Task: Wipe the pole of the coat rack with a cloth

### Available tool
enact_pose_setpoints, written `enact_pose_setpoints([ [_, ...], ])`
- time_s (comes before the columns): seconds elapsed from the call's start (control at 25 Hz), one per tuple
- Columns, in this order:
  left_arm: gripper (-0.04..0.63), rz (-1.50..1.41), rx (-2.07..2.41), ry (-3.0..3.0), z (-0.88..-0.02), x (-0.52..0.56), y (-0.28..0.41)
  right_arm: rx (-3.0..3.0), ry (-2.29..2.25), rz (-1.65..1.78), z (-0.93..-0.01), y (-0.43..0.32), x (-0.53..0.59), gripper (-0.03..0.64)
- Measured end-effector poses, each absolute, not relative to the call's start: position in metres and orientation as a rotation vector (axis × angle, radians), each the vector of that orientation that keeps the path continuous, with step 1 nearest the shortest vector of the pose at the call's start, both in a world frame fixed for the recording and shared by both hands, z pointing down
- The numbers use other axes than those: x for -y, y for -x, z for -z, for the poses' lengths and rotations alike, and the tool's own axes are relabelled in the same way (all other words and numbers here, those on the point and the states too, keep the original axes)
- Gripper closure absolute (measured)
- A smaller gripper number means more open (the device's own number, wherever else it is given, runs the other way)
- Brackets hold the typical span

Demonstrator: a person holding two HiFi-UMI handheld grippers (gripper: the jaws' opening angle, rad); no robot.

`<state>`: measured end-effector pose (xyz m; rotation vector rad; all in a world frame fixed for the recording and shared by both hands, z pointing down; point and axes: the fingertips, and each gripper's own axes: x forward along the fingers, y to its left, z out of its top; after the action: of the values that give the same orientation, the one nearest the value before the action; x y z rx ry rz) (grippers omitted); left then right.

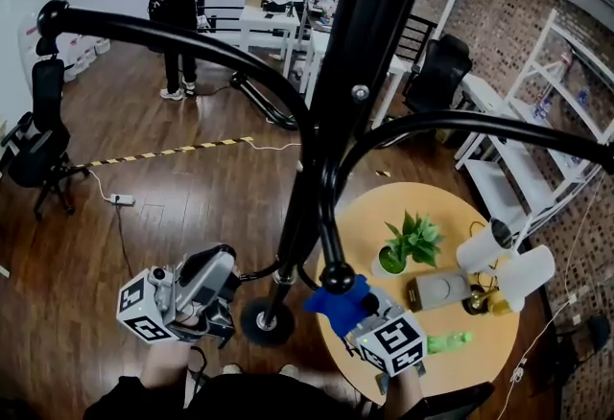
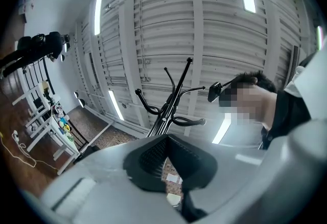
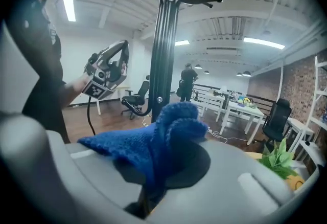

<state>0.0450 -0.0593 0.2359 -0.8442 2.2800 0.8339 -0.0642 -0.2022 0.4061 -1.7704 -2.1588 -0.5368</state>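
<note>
Clearly, in the head view the black pole [image 1: 338, 92] of the coat rack runs from the top centre of the frame down to its round base [image 1: 267, 320] at the lower centre. The right gripper [image 1: 361, 315], low and right of centre, has its fingers closed on a blue cloth [image 1: 338, 301]. The cloth is bunched just below the ball end of one low hook [image 1: 336, 276], and I cannot tell if they touch. In the right gripper view the cloth [image 3: 158, 141] stands up from the closed jaws, with the pole [image 3: 162, 39] behind it in the upper middle. The left gripper [image 1: 223, 267] is at the lower left, near the base. In its own view the left gripper [image 2: 168, 152] has the jaws a little apart with nothing between them, and the rack [image 2: 171, 101] shows far above. A round wooden table [image 1: 460, 207] with a green plant [image 1: 411, 241] is at the lower right.
</note>
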Motion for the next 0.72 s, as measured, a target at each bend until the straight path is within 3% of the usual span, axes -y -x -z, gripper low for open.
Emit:
enact_pose_setpoints([
  [0.4,0.601,-0.790,-2.296,0.771,-0.234,0.044,-0.060,2.222,1.902,0.558,-0.393,0.064,0.138,0.597],
  [0.72,0.601,-0.756,-2.290,0.771,-0.227,0.043,-0.068,2.490,2.067,-0.127,-0.235,0.071,0.144,0.597],
])
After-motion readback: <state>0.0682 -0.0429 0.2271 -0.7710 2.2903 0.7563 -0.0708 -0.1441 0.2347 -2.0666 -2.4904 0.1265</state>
